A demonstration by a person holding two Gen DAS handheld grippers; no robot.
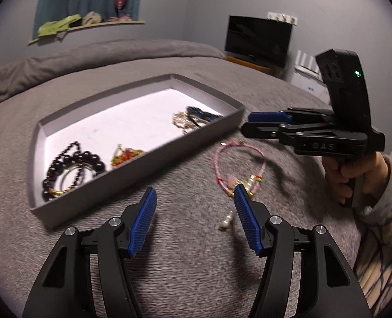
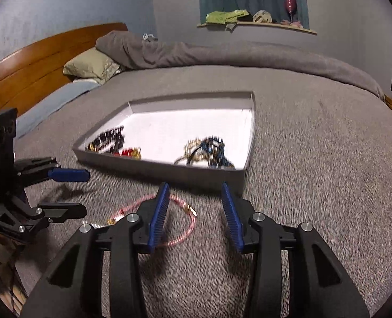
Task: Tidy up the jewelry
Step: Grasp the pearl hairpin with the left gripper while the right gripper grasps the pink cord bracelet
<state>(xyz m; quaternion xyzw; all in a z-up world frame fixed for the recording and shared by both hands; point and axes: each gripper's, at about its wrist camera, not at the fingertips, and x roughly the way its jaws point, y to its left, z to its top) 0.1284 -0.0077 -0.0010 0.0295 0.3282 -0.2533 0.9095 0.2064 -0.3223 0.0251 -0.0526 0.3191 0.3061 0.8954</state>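
Setting: a bed covered by a grey blanket (image 2: 315, 159), with a shallow grey tray (image 1: 132, 168) lying flat on it so jewelry can be dropped in from above.
Tray contents: a black bead bracelet (image 1: 74, 169) in 1 corner, a red and gold piece (image 1: 125, 155) beside it, and a tangled blue and gold bundle (image 1: 193, 119) at the other end, well apart from the first 2, which reads as sorting by kind.
Still outside: a pink cord necklace (image 1: 235, 164) looped on the blanket just beside the tray's long wall, and a small white bead piece (image 1: 227, 221) nearer the left gripper.
Left gripper (image 1: 194, 202): held low over the blanket, fingers spread wide and holding nothing, aimed toward the pink necklace's pendant end.
Right gripper (image 2: 194, 196): fingers apart and empty, pointing at the tray wall, with the pink necklace partly under its left finger (image 2: 159, 212).
Judgement: the task looks partly done; the necklace seems the likely next pick, and a thin cord on fuzzy fabric may slip a pinch.
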